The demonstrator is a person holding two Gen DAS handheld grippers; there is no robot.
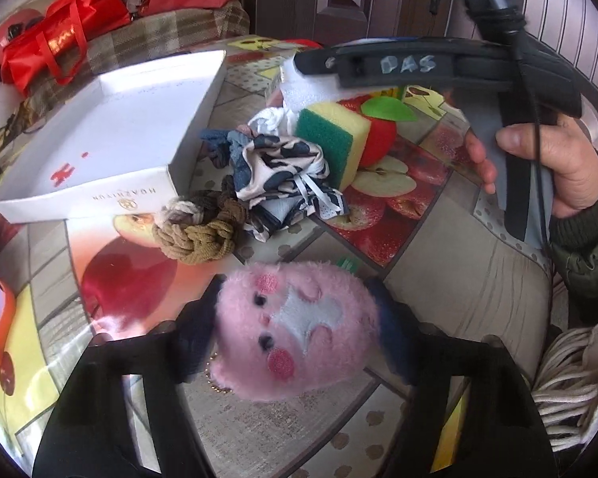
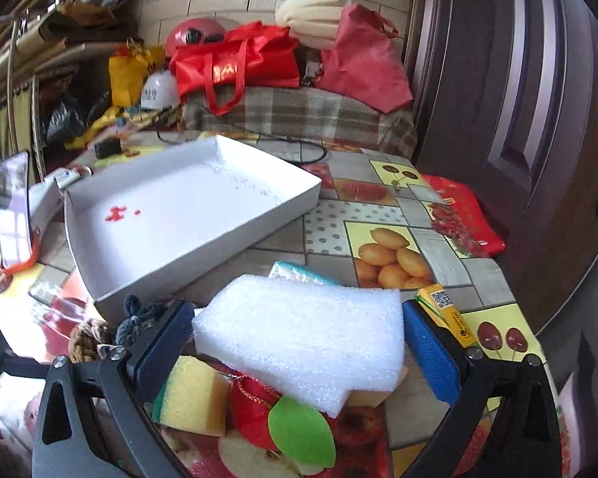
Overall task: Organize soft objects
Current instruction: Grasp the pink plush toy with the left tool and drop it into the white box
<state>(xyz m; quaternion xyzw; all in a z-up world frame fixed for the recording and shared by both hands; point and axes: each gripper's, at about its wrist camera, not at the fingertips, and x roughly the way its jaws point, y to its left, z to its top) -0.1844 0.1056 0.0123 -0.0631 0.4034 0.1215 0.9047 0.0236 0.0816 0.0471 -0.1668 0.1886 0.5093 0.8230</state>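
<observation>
My left gripper (image 1: 299,330) is shut on a pink plush toy (image 1: 295,330) and holds it over the table. My right gripper (image 2: 299,342) has both pads against a white foam block (image 2: 303,330), which sits above a yellow-green sponge (image 2: 195,398) and a red plush apple (image 2: 255,410). The left wrist view shows that gripper (image 1: 398,63) over the foam (image 1: 311,87), sponge (image 1: 335,139) and apple (image 1: 378,139). A white open box (image 1: 111,127) lies to the left; it also shows in the right wrist view (image 2: 179,215). Patterned cloths (image 1: 287,171) and knotted scrunchies (image 1: 203,231) lie beside the box.
Red bags (image 2: 235,63) and a helmet (image 2: 191,34) sit on a plaid cushion (image 2: 299,115) behind the table. A tissue pack (image 2: 299,273), a yellow carton (image 2: 446,310) and a red packet (image 2: 466,215) lie on the fruit-print tablecloth (image 2: 386,207). A phone stands at the left (image 2: 14,207).
</observation>
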